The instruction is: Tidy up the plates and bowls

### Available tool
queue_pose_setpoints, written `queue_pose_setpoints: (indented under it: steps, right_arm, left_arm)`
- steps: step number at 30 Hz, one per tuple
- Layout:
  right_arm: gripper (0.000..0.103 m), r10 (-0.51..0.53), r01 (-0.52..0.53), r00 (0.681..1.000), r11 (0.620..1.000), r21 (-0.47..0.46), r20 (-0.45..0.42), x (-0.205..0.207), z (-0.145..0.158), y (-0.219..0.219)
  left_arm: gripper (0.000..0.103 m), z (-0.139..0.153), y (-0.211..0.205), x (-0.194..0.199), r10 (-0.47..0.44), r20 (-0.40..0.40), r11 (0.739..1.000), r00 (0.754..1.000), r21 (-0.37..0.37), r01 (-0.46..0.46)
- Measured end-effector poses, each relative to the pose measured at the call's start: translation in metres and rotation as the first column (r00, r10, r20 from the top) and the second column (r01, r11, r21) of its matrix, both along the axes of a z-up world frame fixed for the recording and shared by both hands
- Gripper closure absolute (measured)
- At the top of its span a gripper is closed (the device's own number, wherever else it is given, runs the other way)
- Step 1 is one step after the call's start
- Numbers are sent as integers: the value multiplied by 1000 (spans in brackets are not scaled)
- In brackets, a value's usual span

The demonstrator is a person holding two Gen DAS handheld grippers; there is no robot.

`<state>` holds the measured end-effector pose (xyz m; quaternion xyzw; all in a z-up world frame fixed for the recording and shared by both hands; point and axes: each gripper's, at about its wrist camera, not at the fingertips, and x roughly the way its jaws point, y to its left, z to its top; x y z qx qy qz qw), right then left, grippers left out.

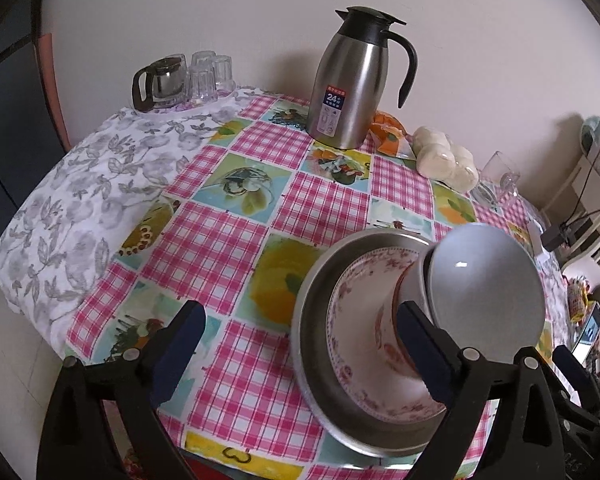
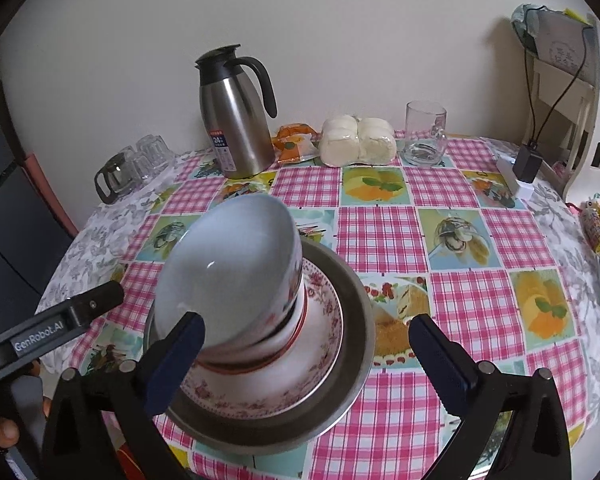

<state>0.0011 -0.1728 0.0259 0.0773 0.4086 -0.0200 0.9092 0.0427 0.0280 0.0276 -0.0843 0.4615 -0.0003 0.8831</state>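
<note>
Both grippers, left (image 1: 300,344) and right (image 2: 308,356), spread wide, holding nothing; white bowl (image 2: 228,264) sits tilted on the flowered plate (image 2: 320,320) inside the steel pan (image 2: 360,312) on the checked tablecloth (image 2: 380,232).

Bowls (image 2: 228,276) stacked on floral plate (image 2: 320,360), apparently tilted; right gripper (image 2: 304,356) wide apart.

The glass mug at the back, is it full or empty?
Empty. The glass mug stands upright, and the wall and tablecloth show clear through it, with no liquid line.
</note>
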Motion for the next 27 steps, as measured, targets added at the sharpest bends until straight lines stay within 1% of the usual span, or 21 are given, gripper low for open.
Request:
queue_pose_setpoints:
  steps: [5, 12, 22, 27]
  right_arm:
    - [0, 1, -1, 1000, 1000, -5, 10, -19, -4, 4]
    - [0, -13, 13, 1000, 1000, -24, -13, -40, -19, 5]
    - [0, -46, 43, 996, 998, -49, -76, -55, -45, -3]
    - [0, -62, 58, 993, 997, -50, -96, -61, -53, -7]
  left_arm:
    - [7, -4, 0, -15, -19, 6, 1000, 1000, 15, 19]
    - [7, -15, -4, -36, -45, -12, 998, 999, 44, 45]
    - [7, -39, -5, -56, -53, -106, 995, 993, 75, 61]
    - [7, -48, -8, -63, -69, -132, 991, 989, 108, 84]
